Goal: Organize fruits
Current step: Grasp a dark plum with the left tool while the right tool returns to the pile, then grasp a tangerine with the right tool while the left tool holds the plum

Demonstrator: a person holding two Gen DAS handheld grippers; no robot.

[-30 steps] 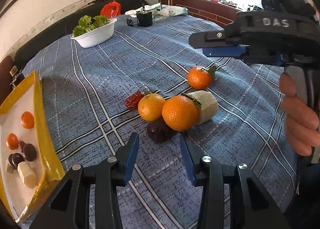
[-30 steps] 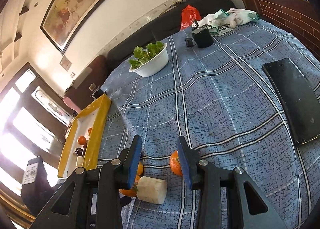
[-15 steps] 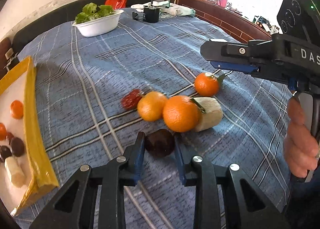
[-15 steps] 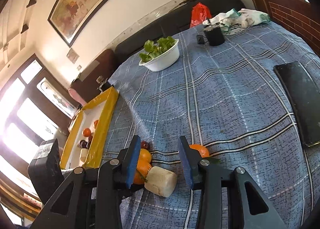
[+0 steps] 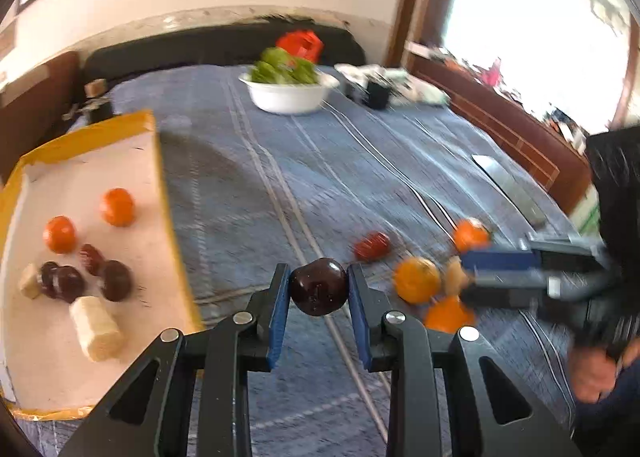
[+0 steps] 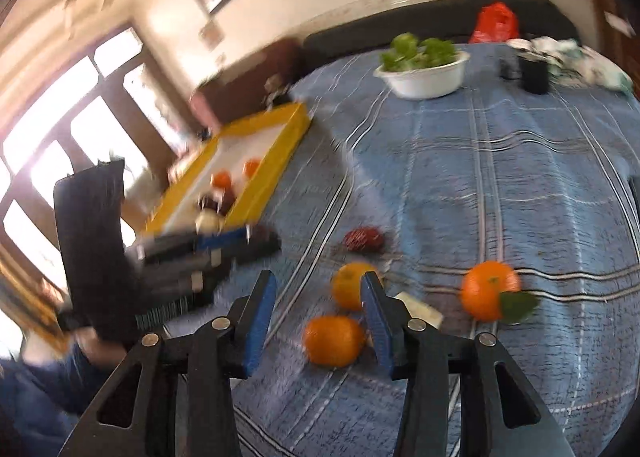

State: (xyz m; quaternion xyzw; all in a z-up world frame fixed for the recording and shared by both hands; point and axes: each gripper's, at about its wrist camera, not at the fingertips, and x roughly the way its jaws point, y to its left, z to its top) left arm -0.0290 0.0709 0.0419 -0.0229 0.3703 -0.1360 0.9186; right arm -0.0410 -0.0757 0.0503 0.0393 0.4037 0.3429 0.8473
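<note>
My left gripper (image 5: 319, 291) is shut on a dark plum (image 5: 319, 292) and holds it above the blue cloth, right of the yellow tray (image 5: 160, 177). The tray holds two oranges (image 5: 117, 206), several dark plums (image 5: 114, 280) and pale chunks. My right gripper (image 6: 316, 299) is open and empty above the loose fruit: three oranges (image 6: 334, 340), a red date (image 6: 363, 238) and a pale chunk (image 6: 418, 309). The left gripper also shows in the right wrist view (image 6: 224, 243), near the tray (image 6: 288, 145).
A white bowl of greens (image 5: 289, 95) stands at the back, with a black cup (image 5: 377, 92) and cloths beside it. A dark phone (image 5: 508, 189) lies at the right. A red bag (image 6: 494, 23) sits on the sofa behind the table.
My left gripper closed on the plum, lifted it and swung left toward the tray. My right gripper came down and forward over the oranges.
</note>
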